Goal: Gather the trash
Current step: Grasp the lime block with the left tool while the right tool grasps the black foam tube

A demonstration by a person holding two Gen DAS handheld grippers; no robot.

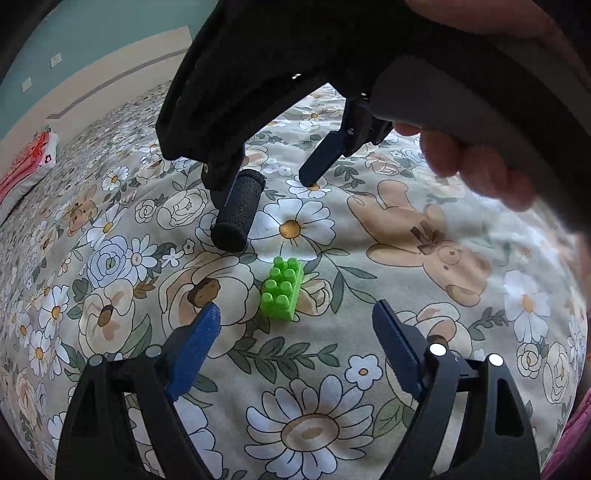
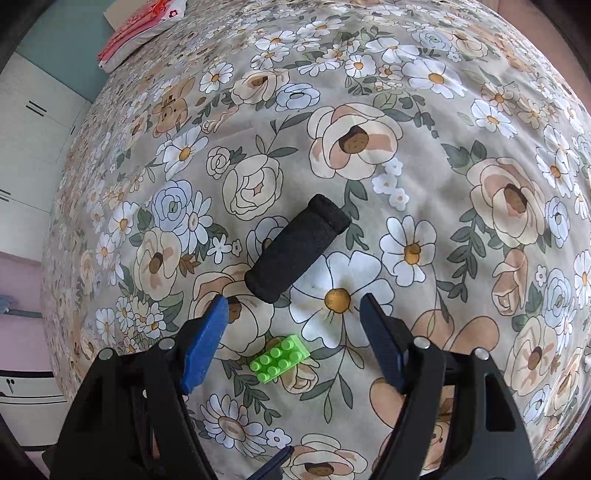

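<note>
Both claws, left (image 1: 295, 310) and right (image 2: 291, 302), hang wide open and empty above the bed (image 2: 461, 229), block (image 1: 282, 290) and roller (image 2: 297, 247) lying loose.

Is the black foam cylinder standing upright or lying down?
Lying down: the black foam cylinder rests lengthwise on the floral bedspread, both ends visible.

I see a bed under a floral sheet printed with daisies and rabbits (image 2: 424, 147), a red-and-white folded bundle (image 2: 140, 26) at its far edge, and white cabinet doors (image 2: 33, 122) beyond.
</note>
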